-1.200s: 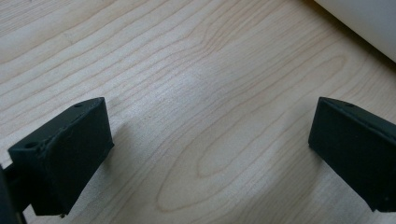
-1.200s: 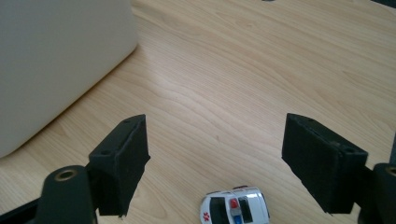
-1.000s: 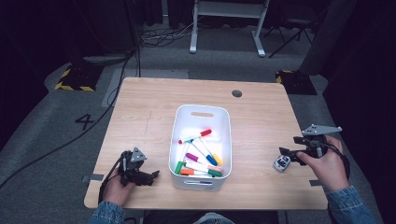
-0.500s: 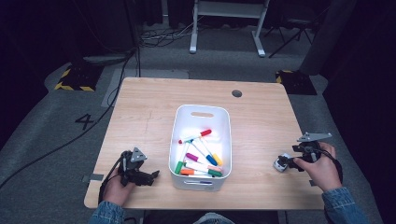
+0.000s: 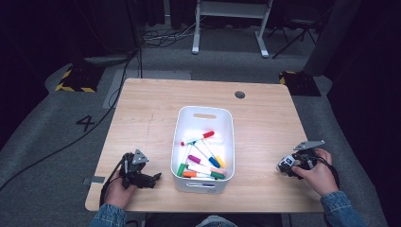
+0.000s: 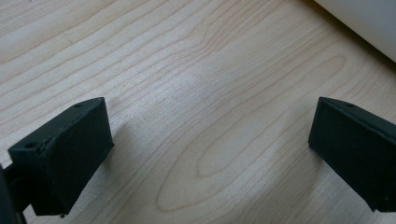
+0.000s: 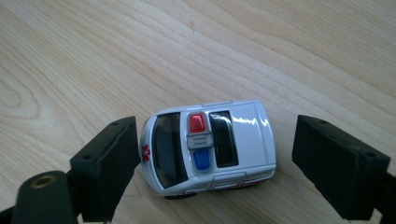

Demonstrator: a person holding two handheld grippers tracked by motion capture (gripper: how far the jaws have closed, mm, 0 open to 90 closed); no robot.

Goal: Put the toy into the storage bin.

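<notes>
between the right tool's [image 7: 212, 163] spread jaws, toy ambulance [image 7: 210, 147]

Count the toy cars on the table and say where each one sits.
1. The toy car sits on the table near its right edge, between the open jaws of the right gripper.

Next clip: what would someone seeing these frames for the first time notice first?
Probably the white bin at the middle of the wooden table, holding a jumble of bright markers. Next, the small white toy ambulance near the table's right edge, sitting on the wood between the open fingers of the right gripper. The left gripper, near the bin's left side, is open over bare wood.
</notes>
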